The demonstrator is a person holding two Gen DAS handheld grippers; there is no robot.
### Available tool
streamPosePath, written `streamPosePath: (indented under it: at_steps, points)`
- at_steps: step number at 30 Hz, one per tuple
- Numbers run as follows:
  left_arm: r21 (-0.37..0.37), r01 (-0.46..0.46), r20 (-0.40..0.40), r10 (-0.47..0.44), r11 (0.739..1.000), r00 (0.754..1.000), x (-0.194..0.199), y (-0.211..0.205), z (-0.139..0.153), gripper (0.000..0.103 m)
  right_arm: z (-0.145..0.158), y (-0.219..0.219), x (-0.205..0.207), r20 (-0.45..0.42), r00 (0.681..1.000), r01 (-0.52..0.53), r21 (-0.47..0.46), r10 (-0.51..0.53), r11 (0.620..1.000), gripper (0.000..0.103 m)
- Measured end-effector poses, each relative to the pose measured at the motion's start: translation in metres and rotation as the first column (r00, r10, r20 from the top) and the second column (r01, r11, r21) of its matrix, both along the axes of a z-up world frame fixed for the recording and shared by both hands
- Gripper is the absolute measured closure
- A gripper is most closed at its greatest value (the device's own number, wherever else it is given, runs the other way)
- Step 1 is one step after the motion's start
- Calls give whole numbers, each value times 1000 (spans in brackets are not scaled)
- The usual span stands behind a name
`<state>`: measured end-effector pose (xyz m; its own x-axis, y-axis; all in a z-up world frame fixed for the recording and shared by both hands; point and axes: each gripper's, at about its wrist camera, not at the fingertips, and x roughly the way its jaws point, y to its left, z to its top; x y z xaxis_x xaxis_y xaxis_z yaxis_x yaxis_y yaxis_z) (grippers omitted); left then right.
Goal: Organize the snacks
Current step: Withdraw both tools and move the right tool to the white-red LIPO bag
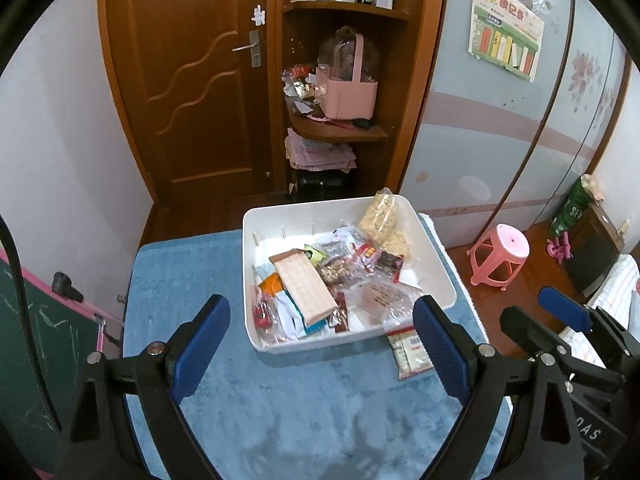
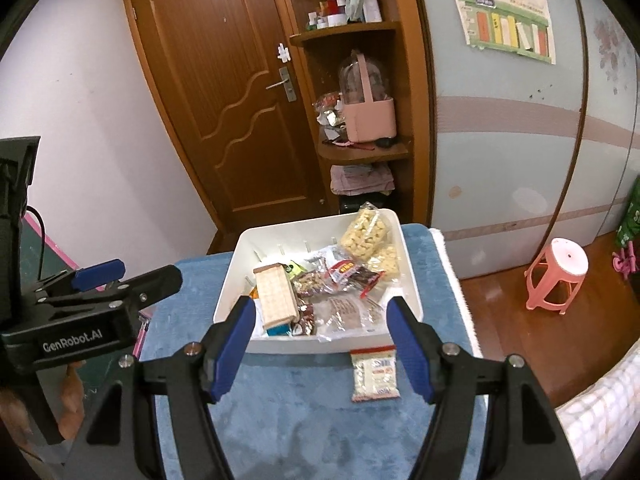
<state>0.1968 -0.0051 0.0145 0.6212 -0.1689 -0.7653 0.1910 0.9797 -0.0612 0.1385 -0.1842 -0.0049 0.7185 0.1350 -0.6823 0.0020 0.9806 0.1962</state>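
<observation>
- The left gripper has its blue fingers spread wide with nothing between them; it hangs above the blue cloth on the near side of the bin.
- The right gripper has its fingers parted less widely, also empty, over the same cloth.
- The white bin sits on the cloth at 12 o'clock from both grippers, filled with mixed snack packets.
- In the bin, a tan wafer box lies toward 9 o'clock, and a clear bag of pale puffs leans in the corner at 1 o'clock.
- A small packet with a red top strip lies flat on the cloth outside the bin, touching or just beside its near wall, at 5 o'clock from the bin's middle.
- A pink stool stands on the wooden floor at 3 o'clock, well apart.
</observation>
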Motion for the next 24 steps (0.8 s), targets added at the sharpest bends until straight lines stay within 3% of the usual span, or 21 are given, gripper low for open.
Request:
streamPosePath:
  at_steps: [2,5,11,24]
  points:
    - [-3,-8,5,8,1000,1000,-11,-1,2,11,2,-6,-10,5,1000,6,-6,-6,1000,34]
    - [-9,-18,12,18,1000,1000,-27,-1,4,10,2,-14,-23,7,1000,18,-10,-18,1000,25]
    - [-7,-33,-11,33,999,999,-43,1,-12,8,-14,-30,-37,-31,999,24,-37,-25,999,24]
    - [25,-24,-229,29,999,973,-26,-6,-129,8,-121,-30,-13,-263,965,13,-24,-19,1000,24]
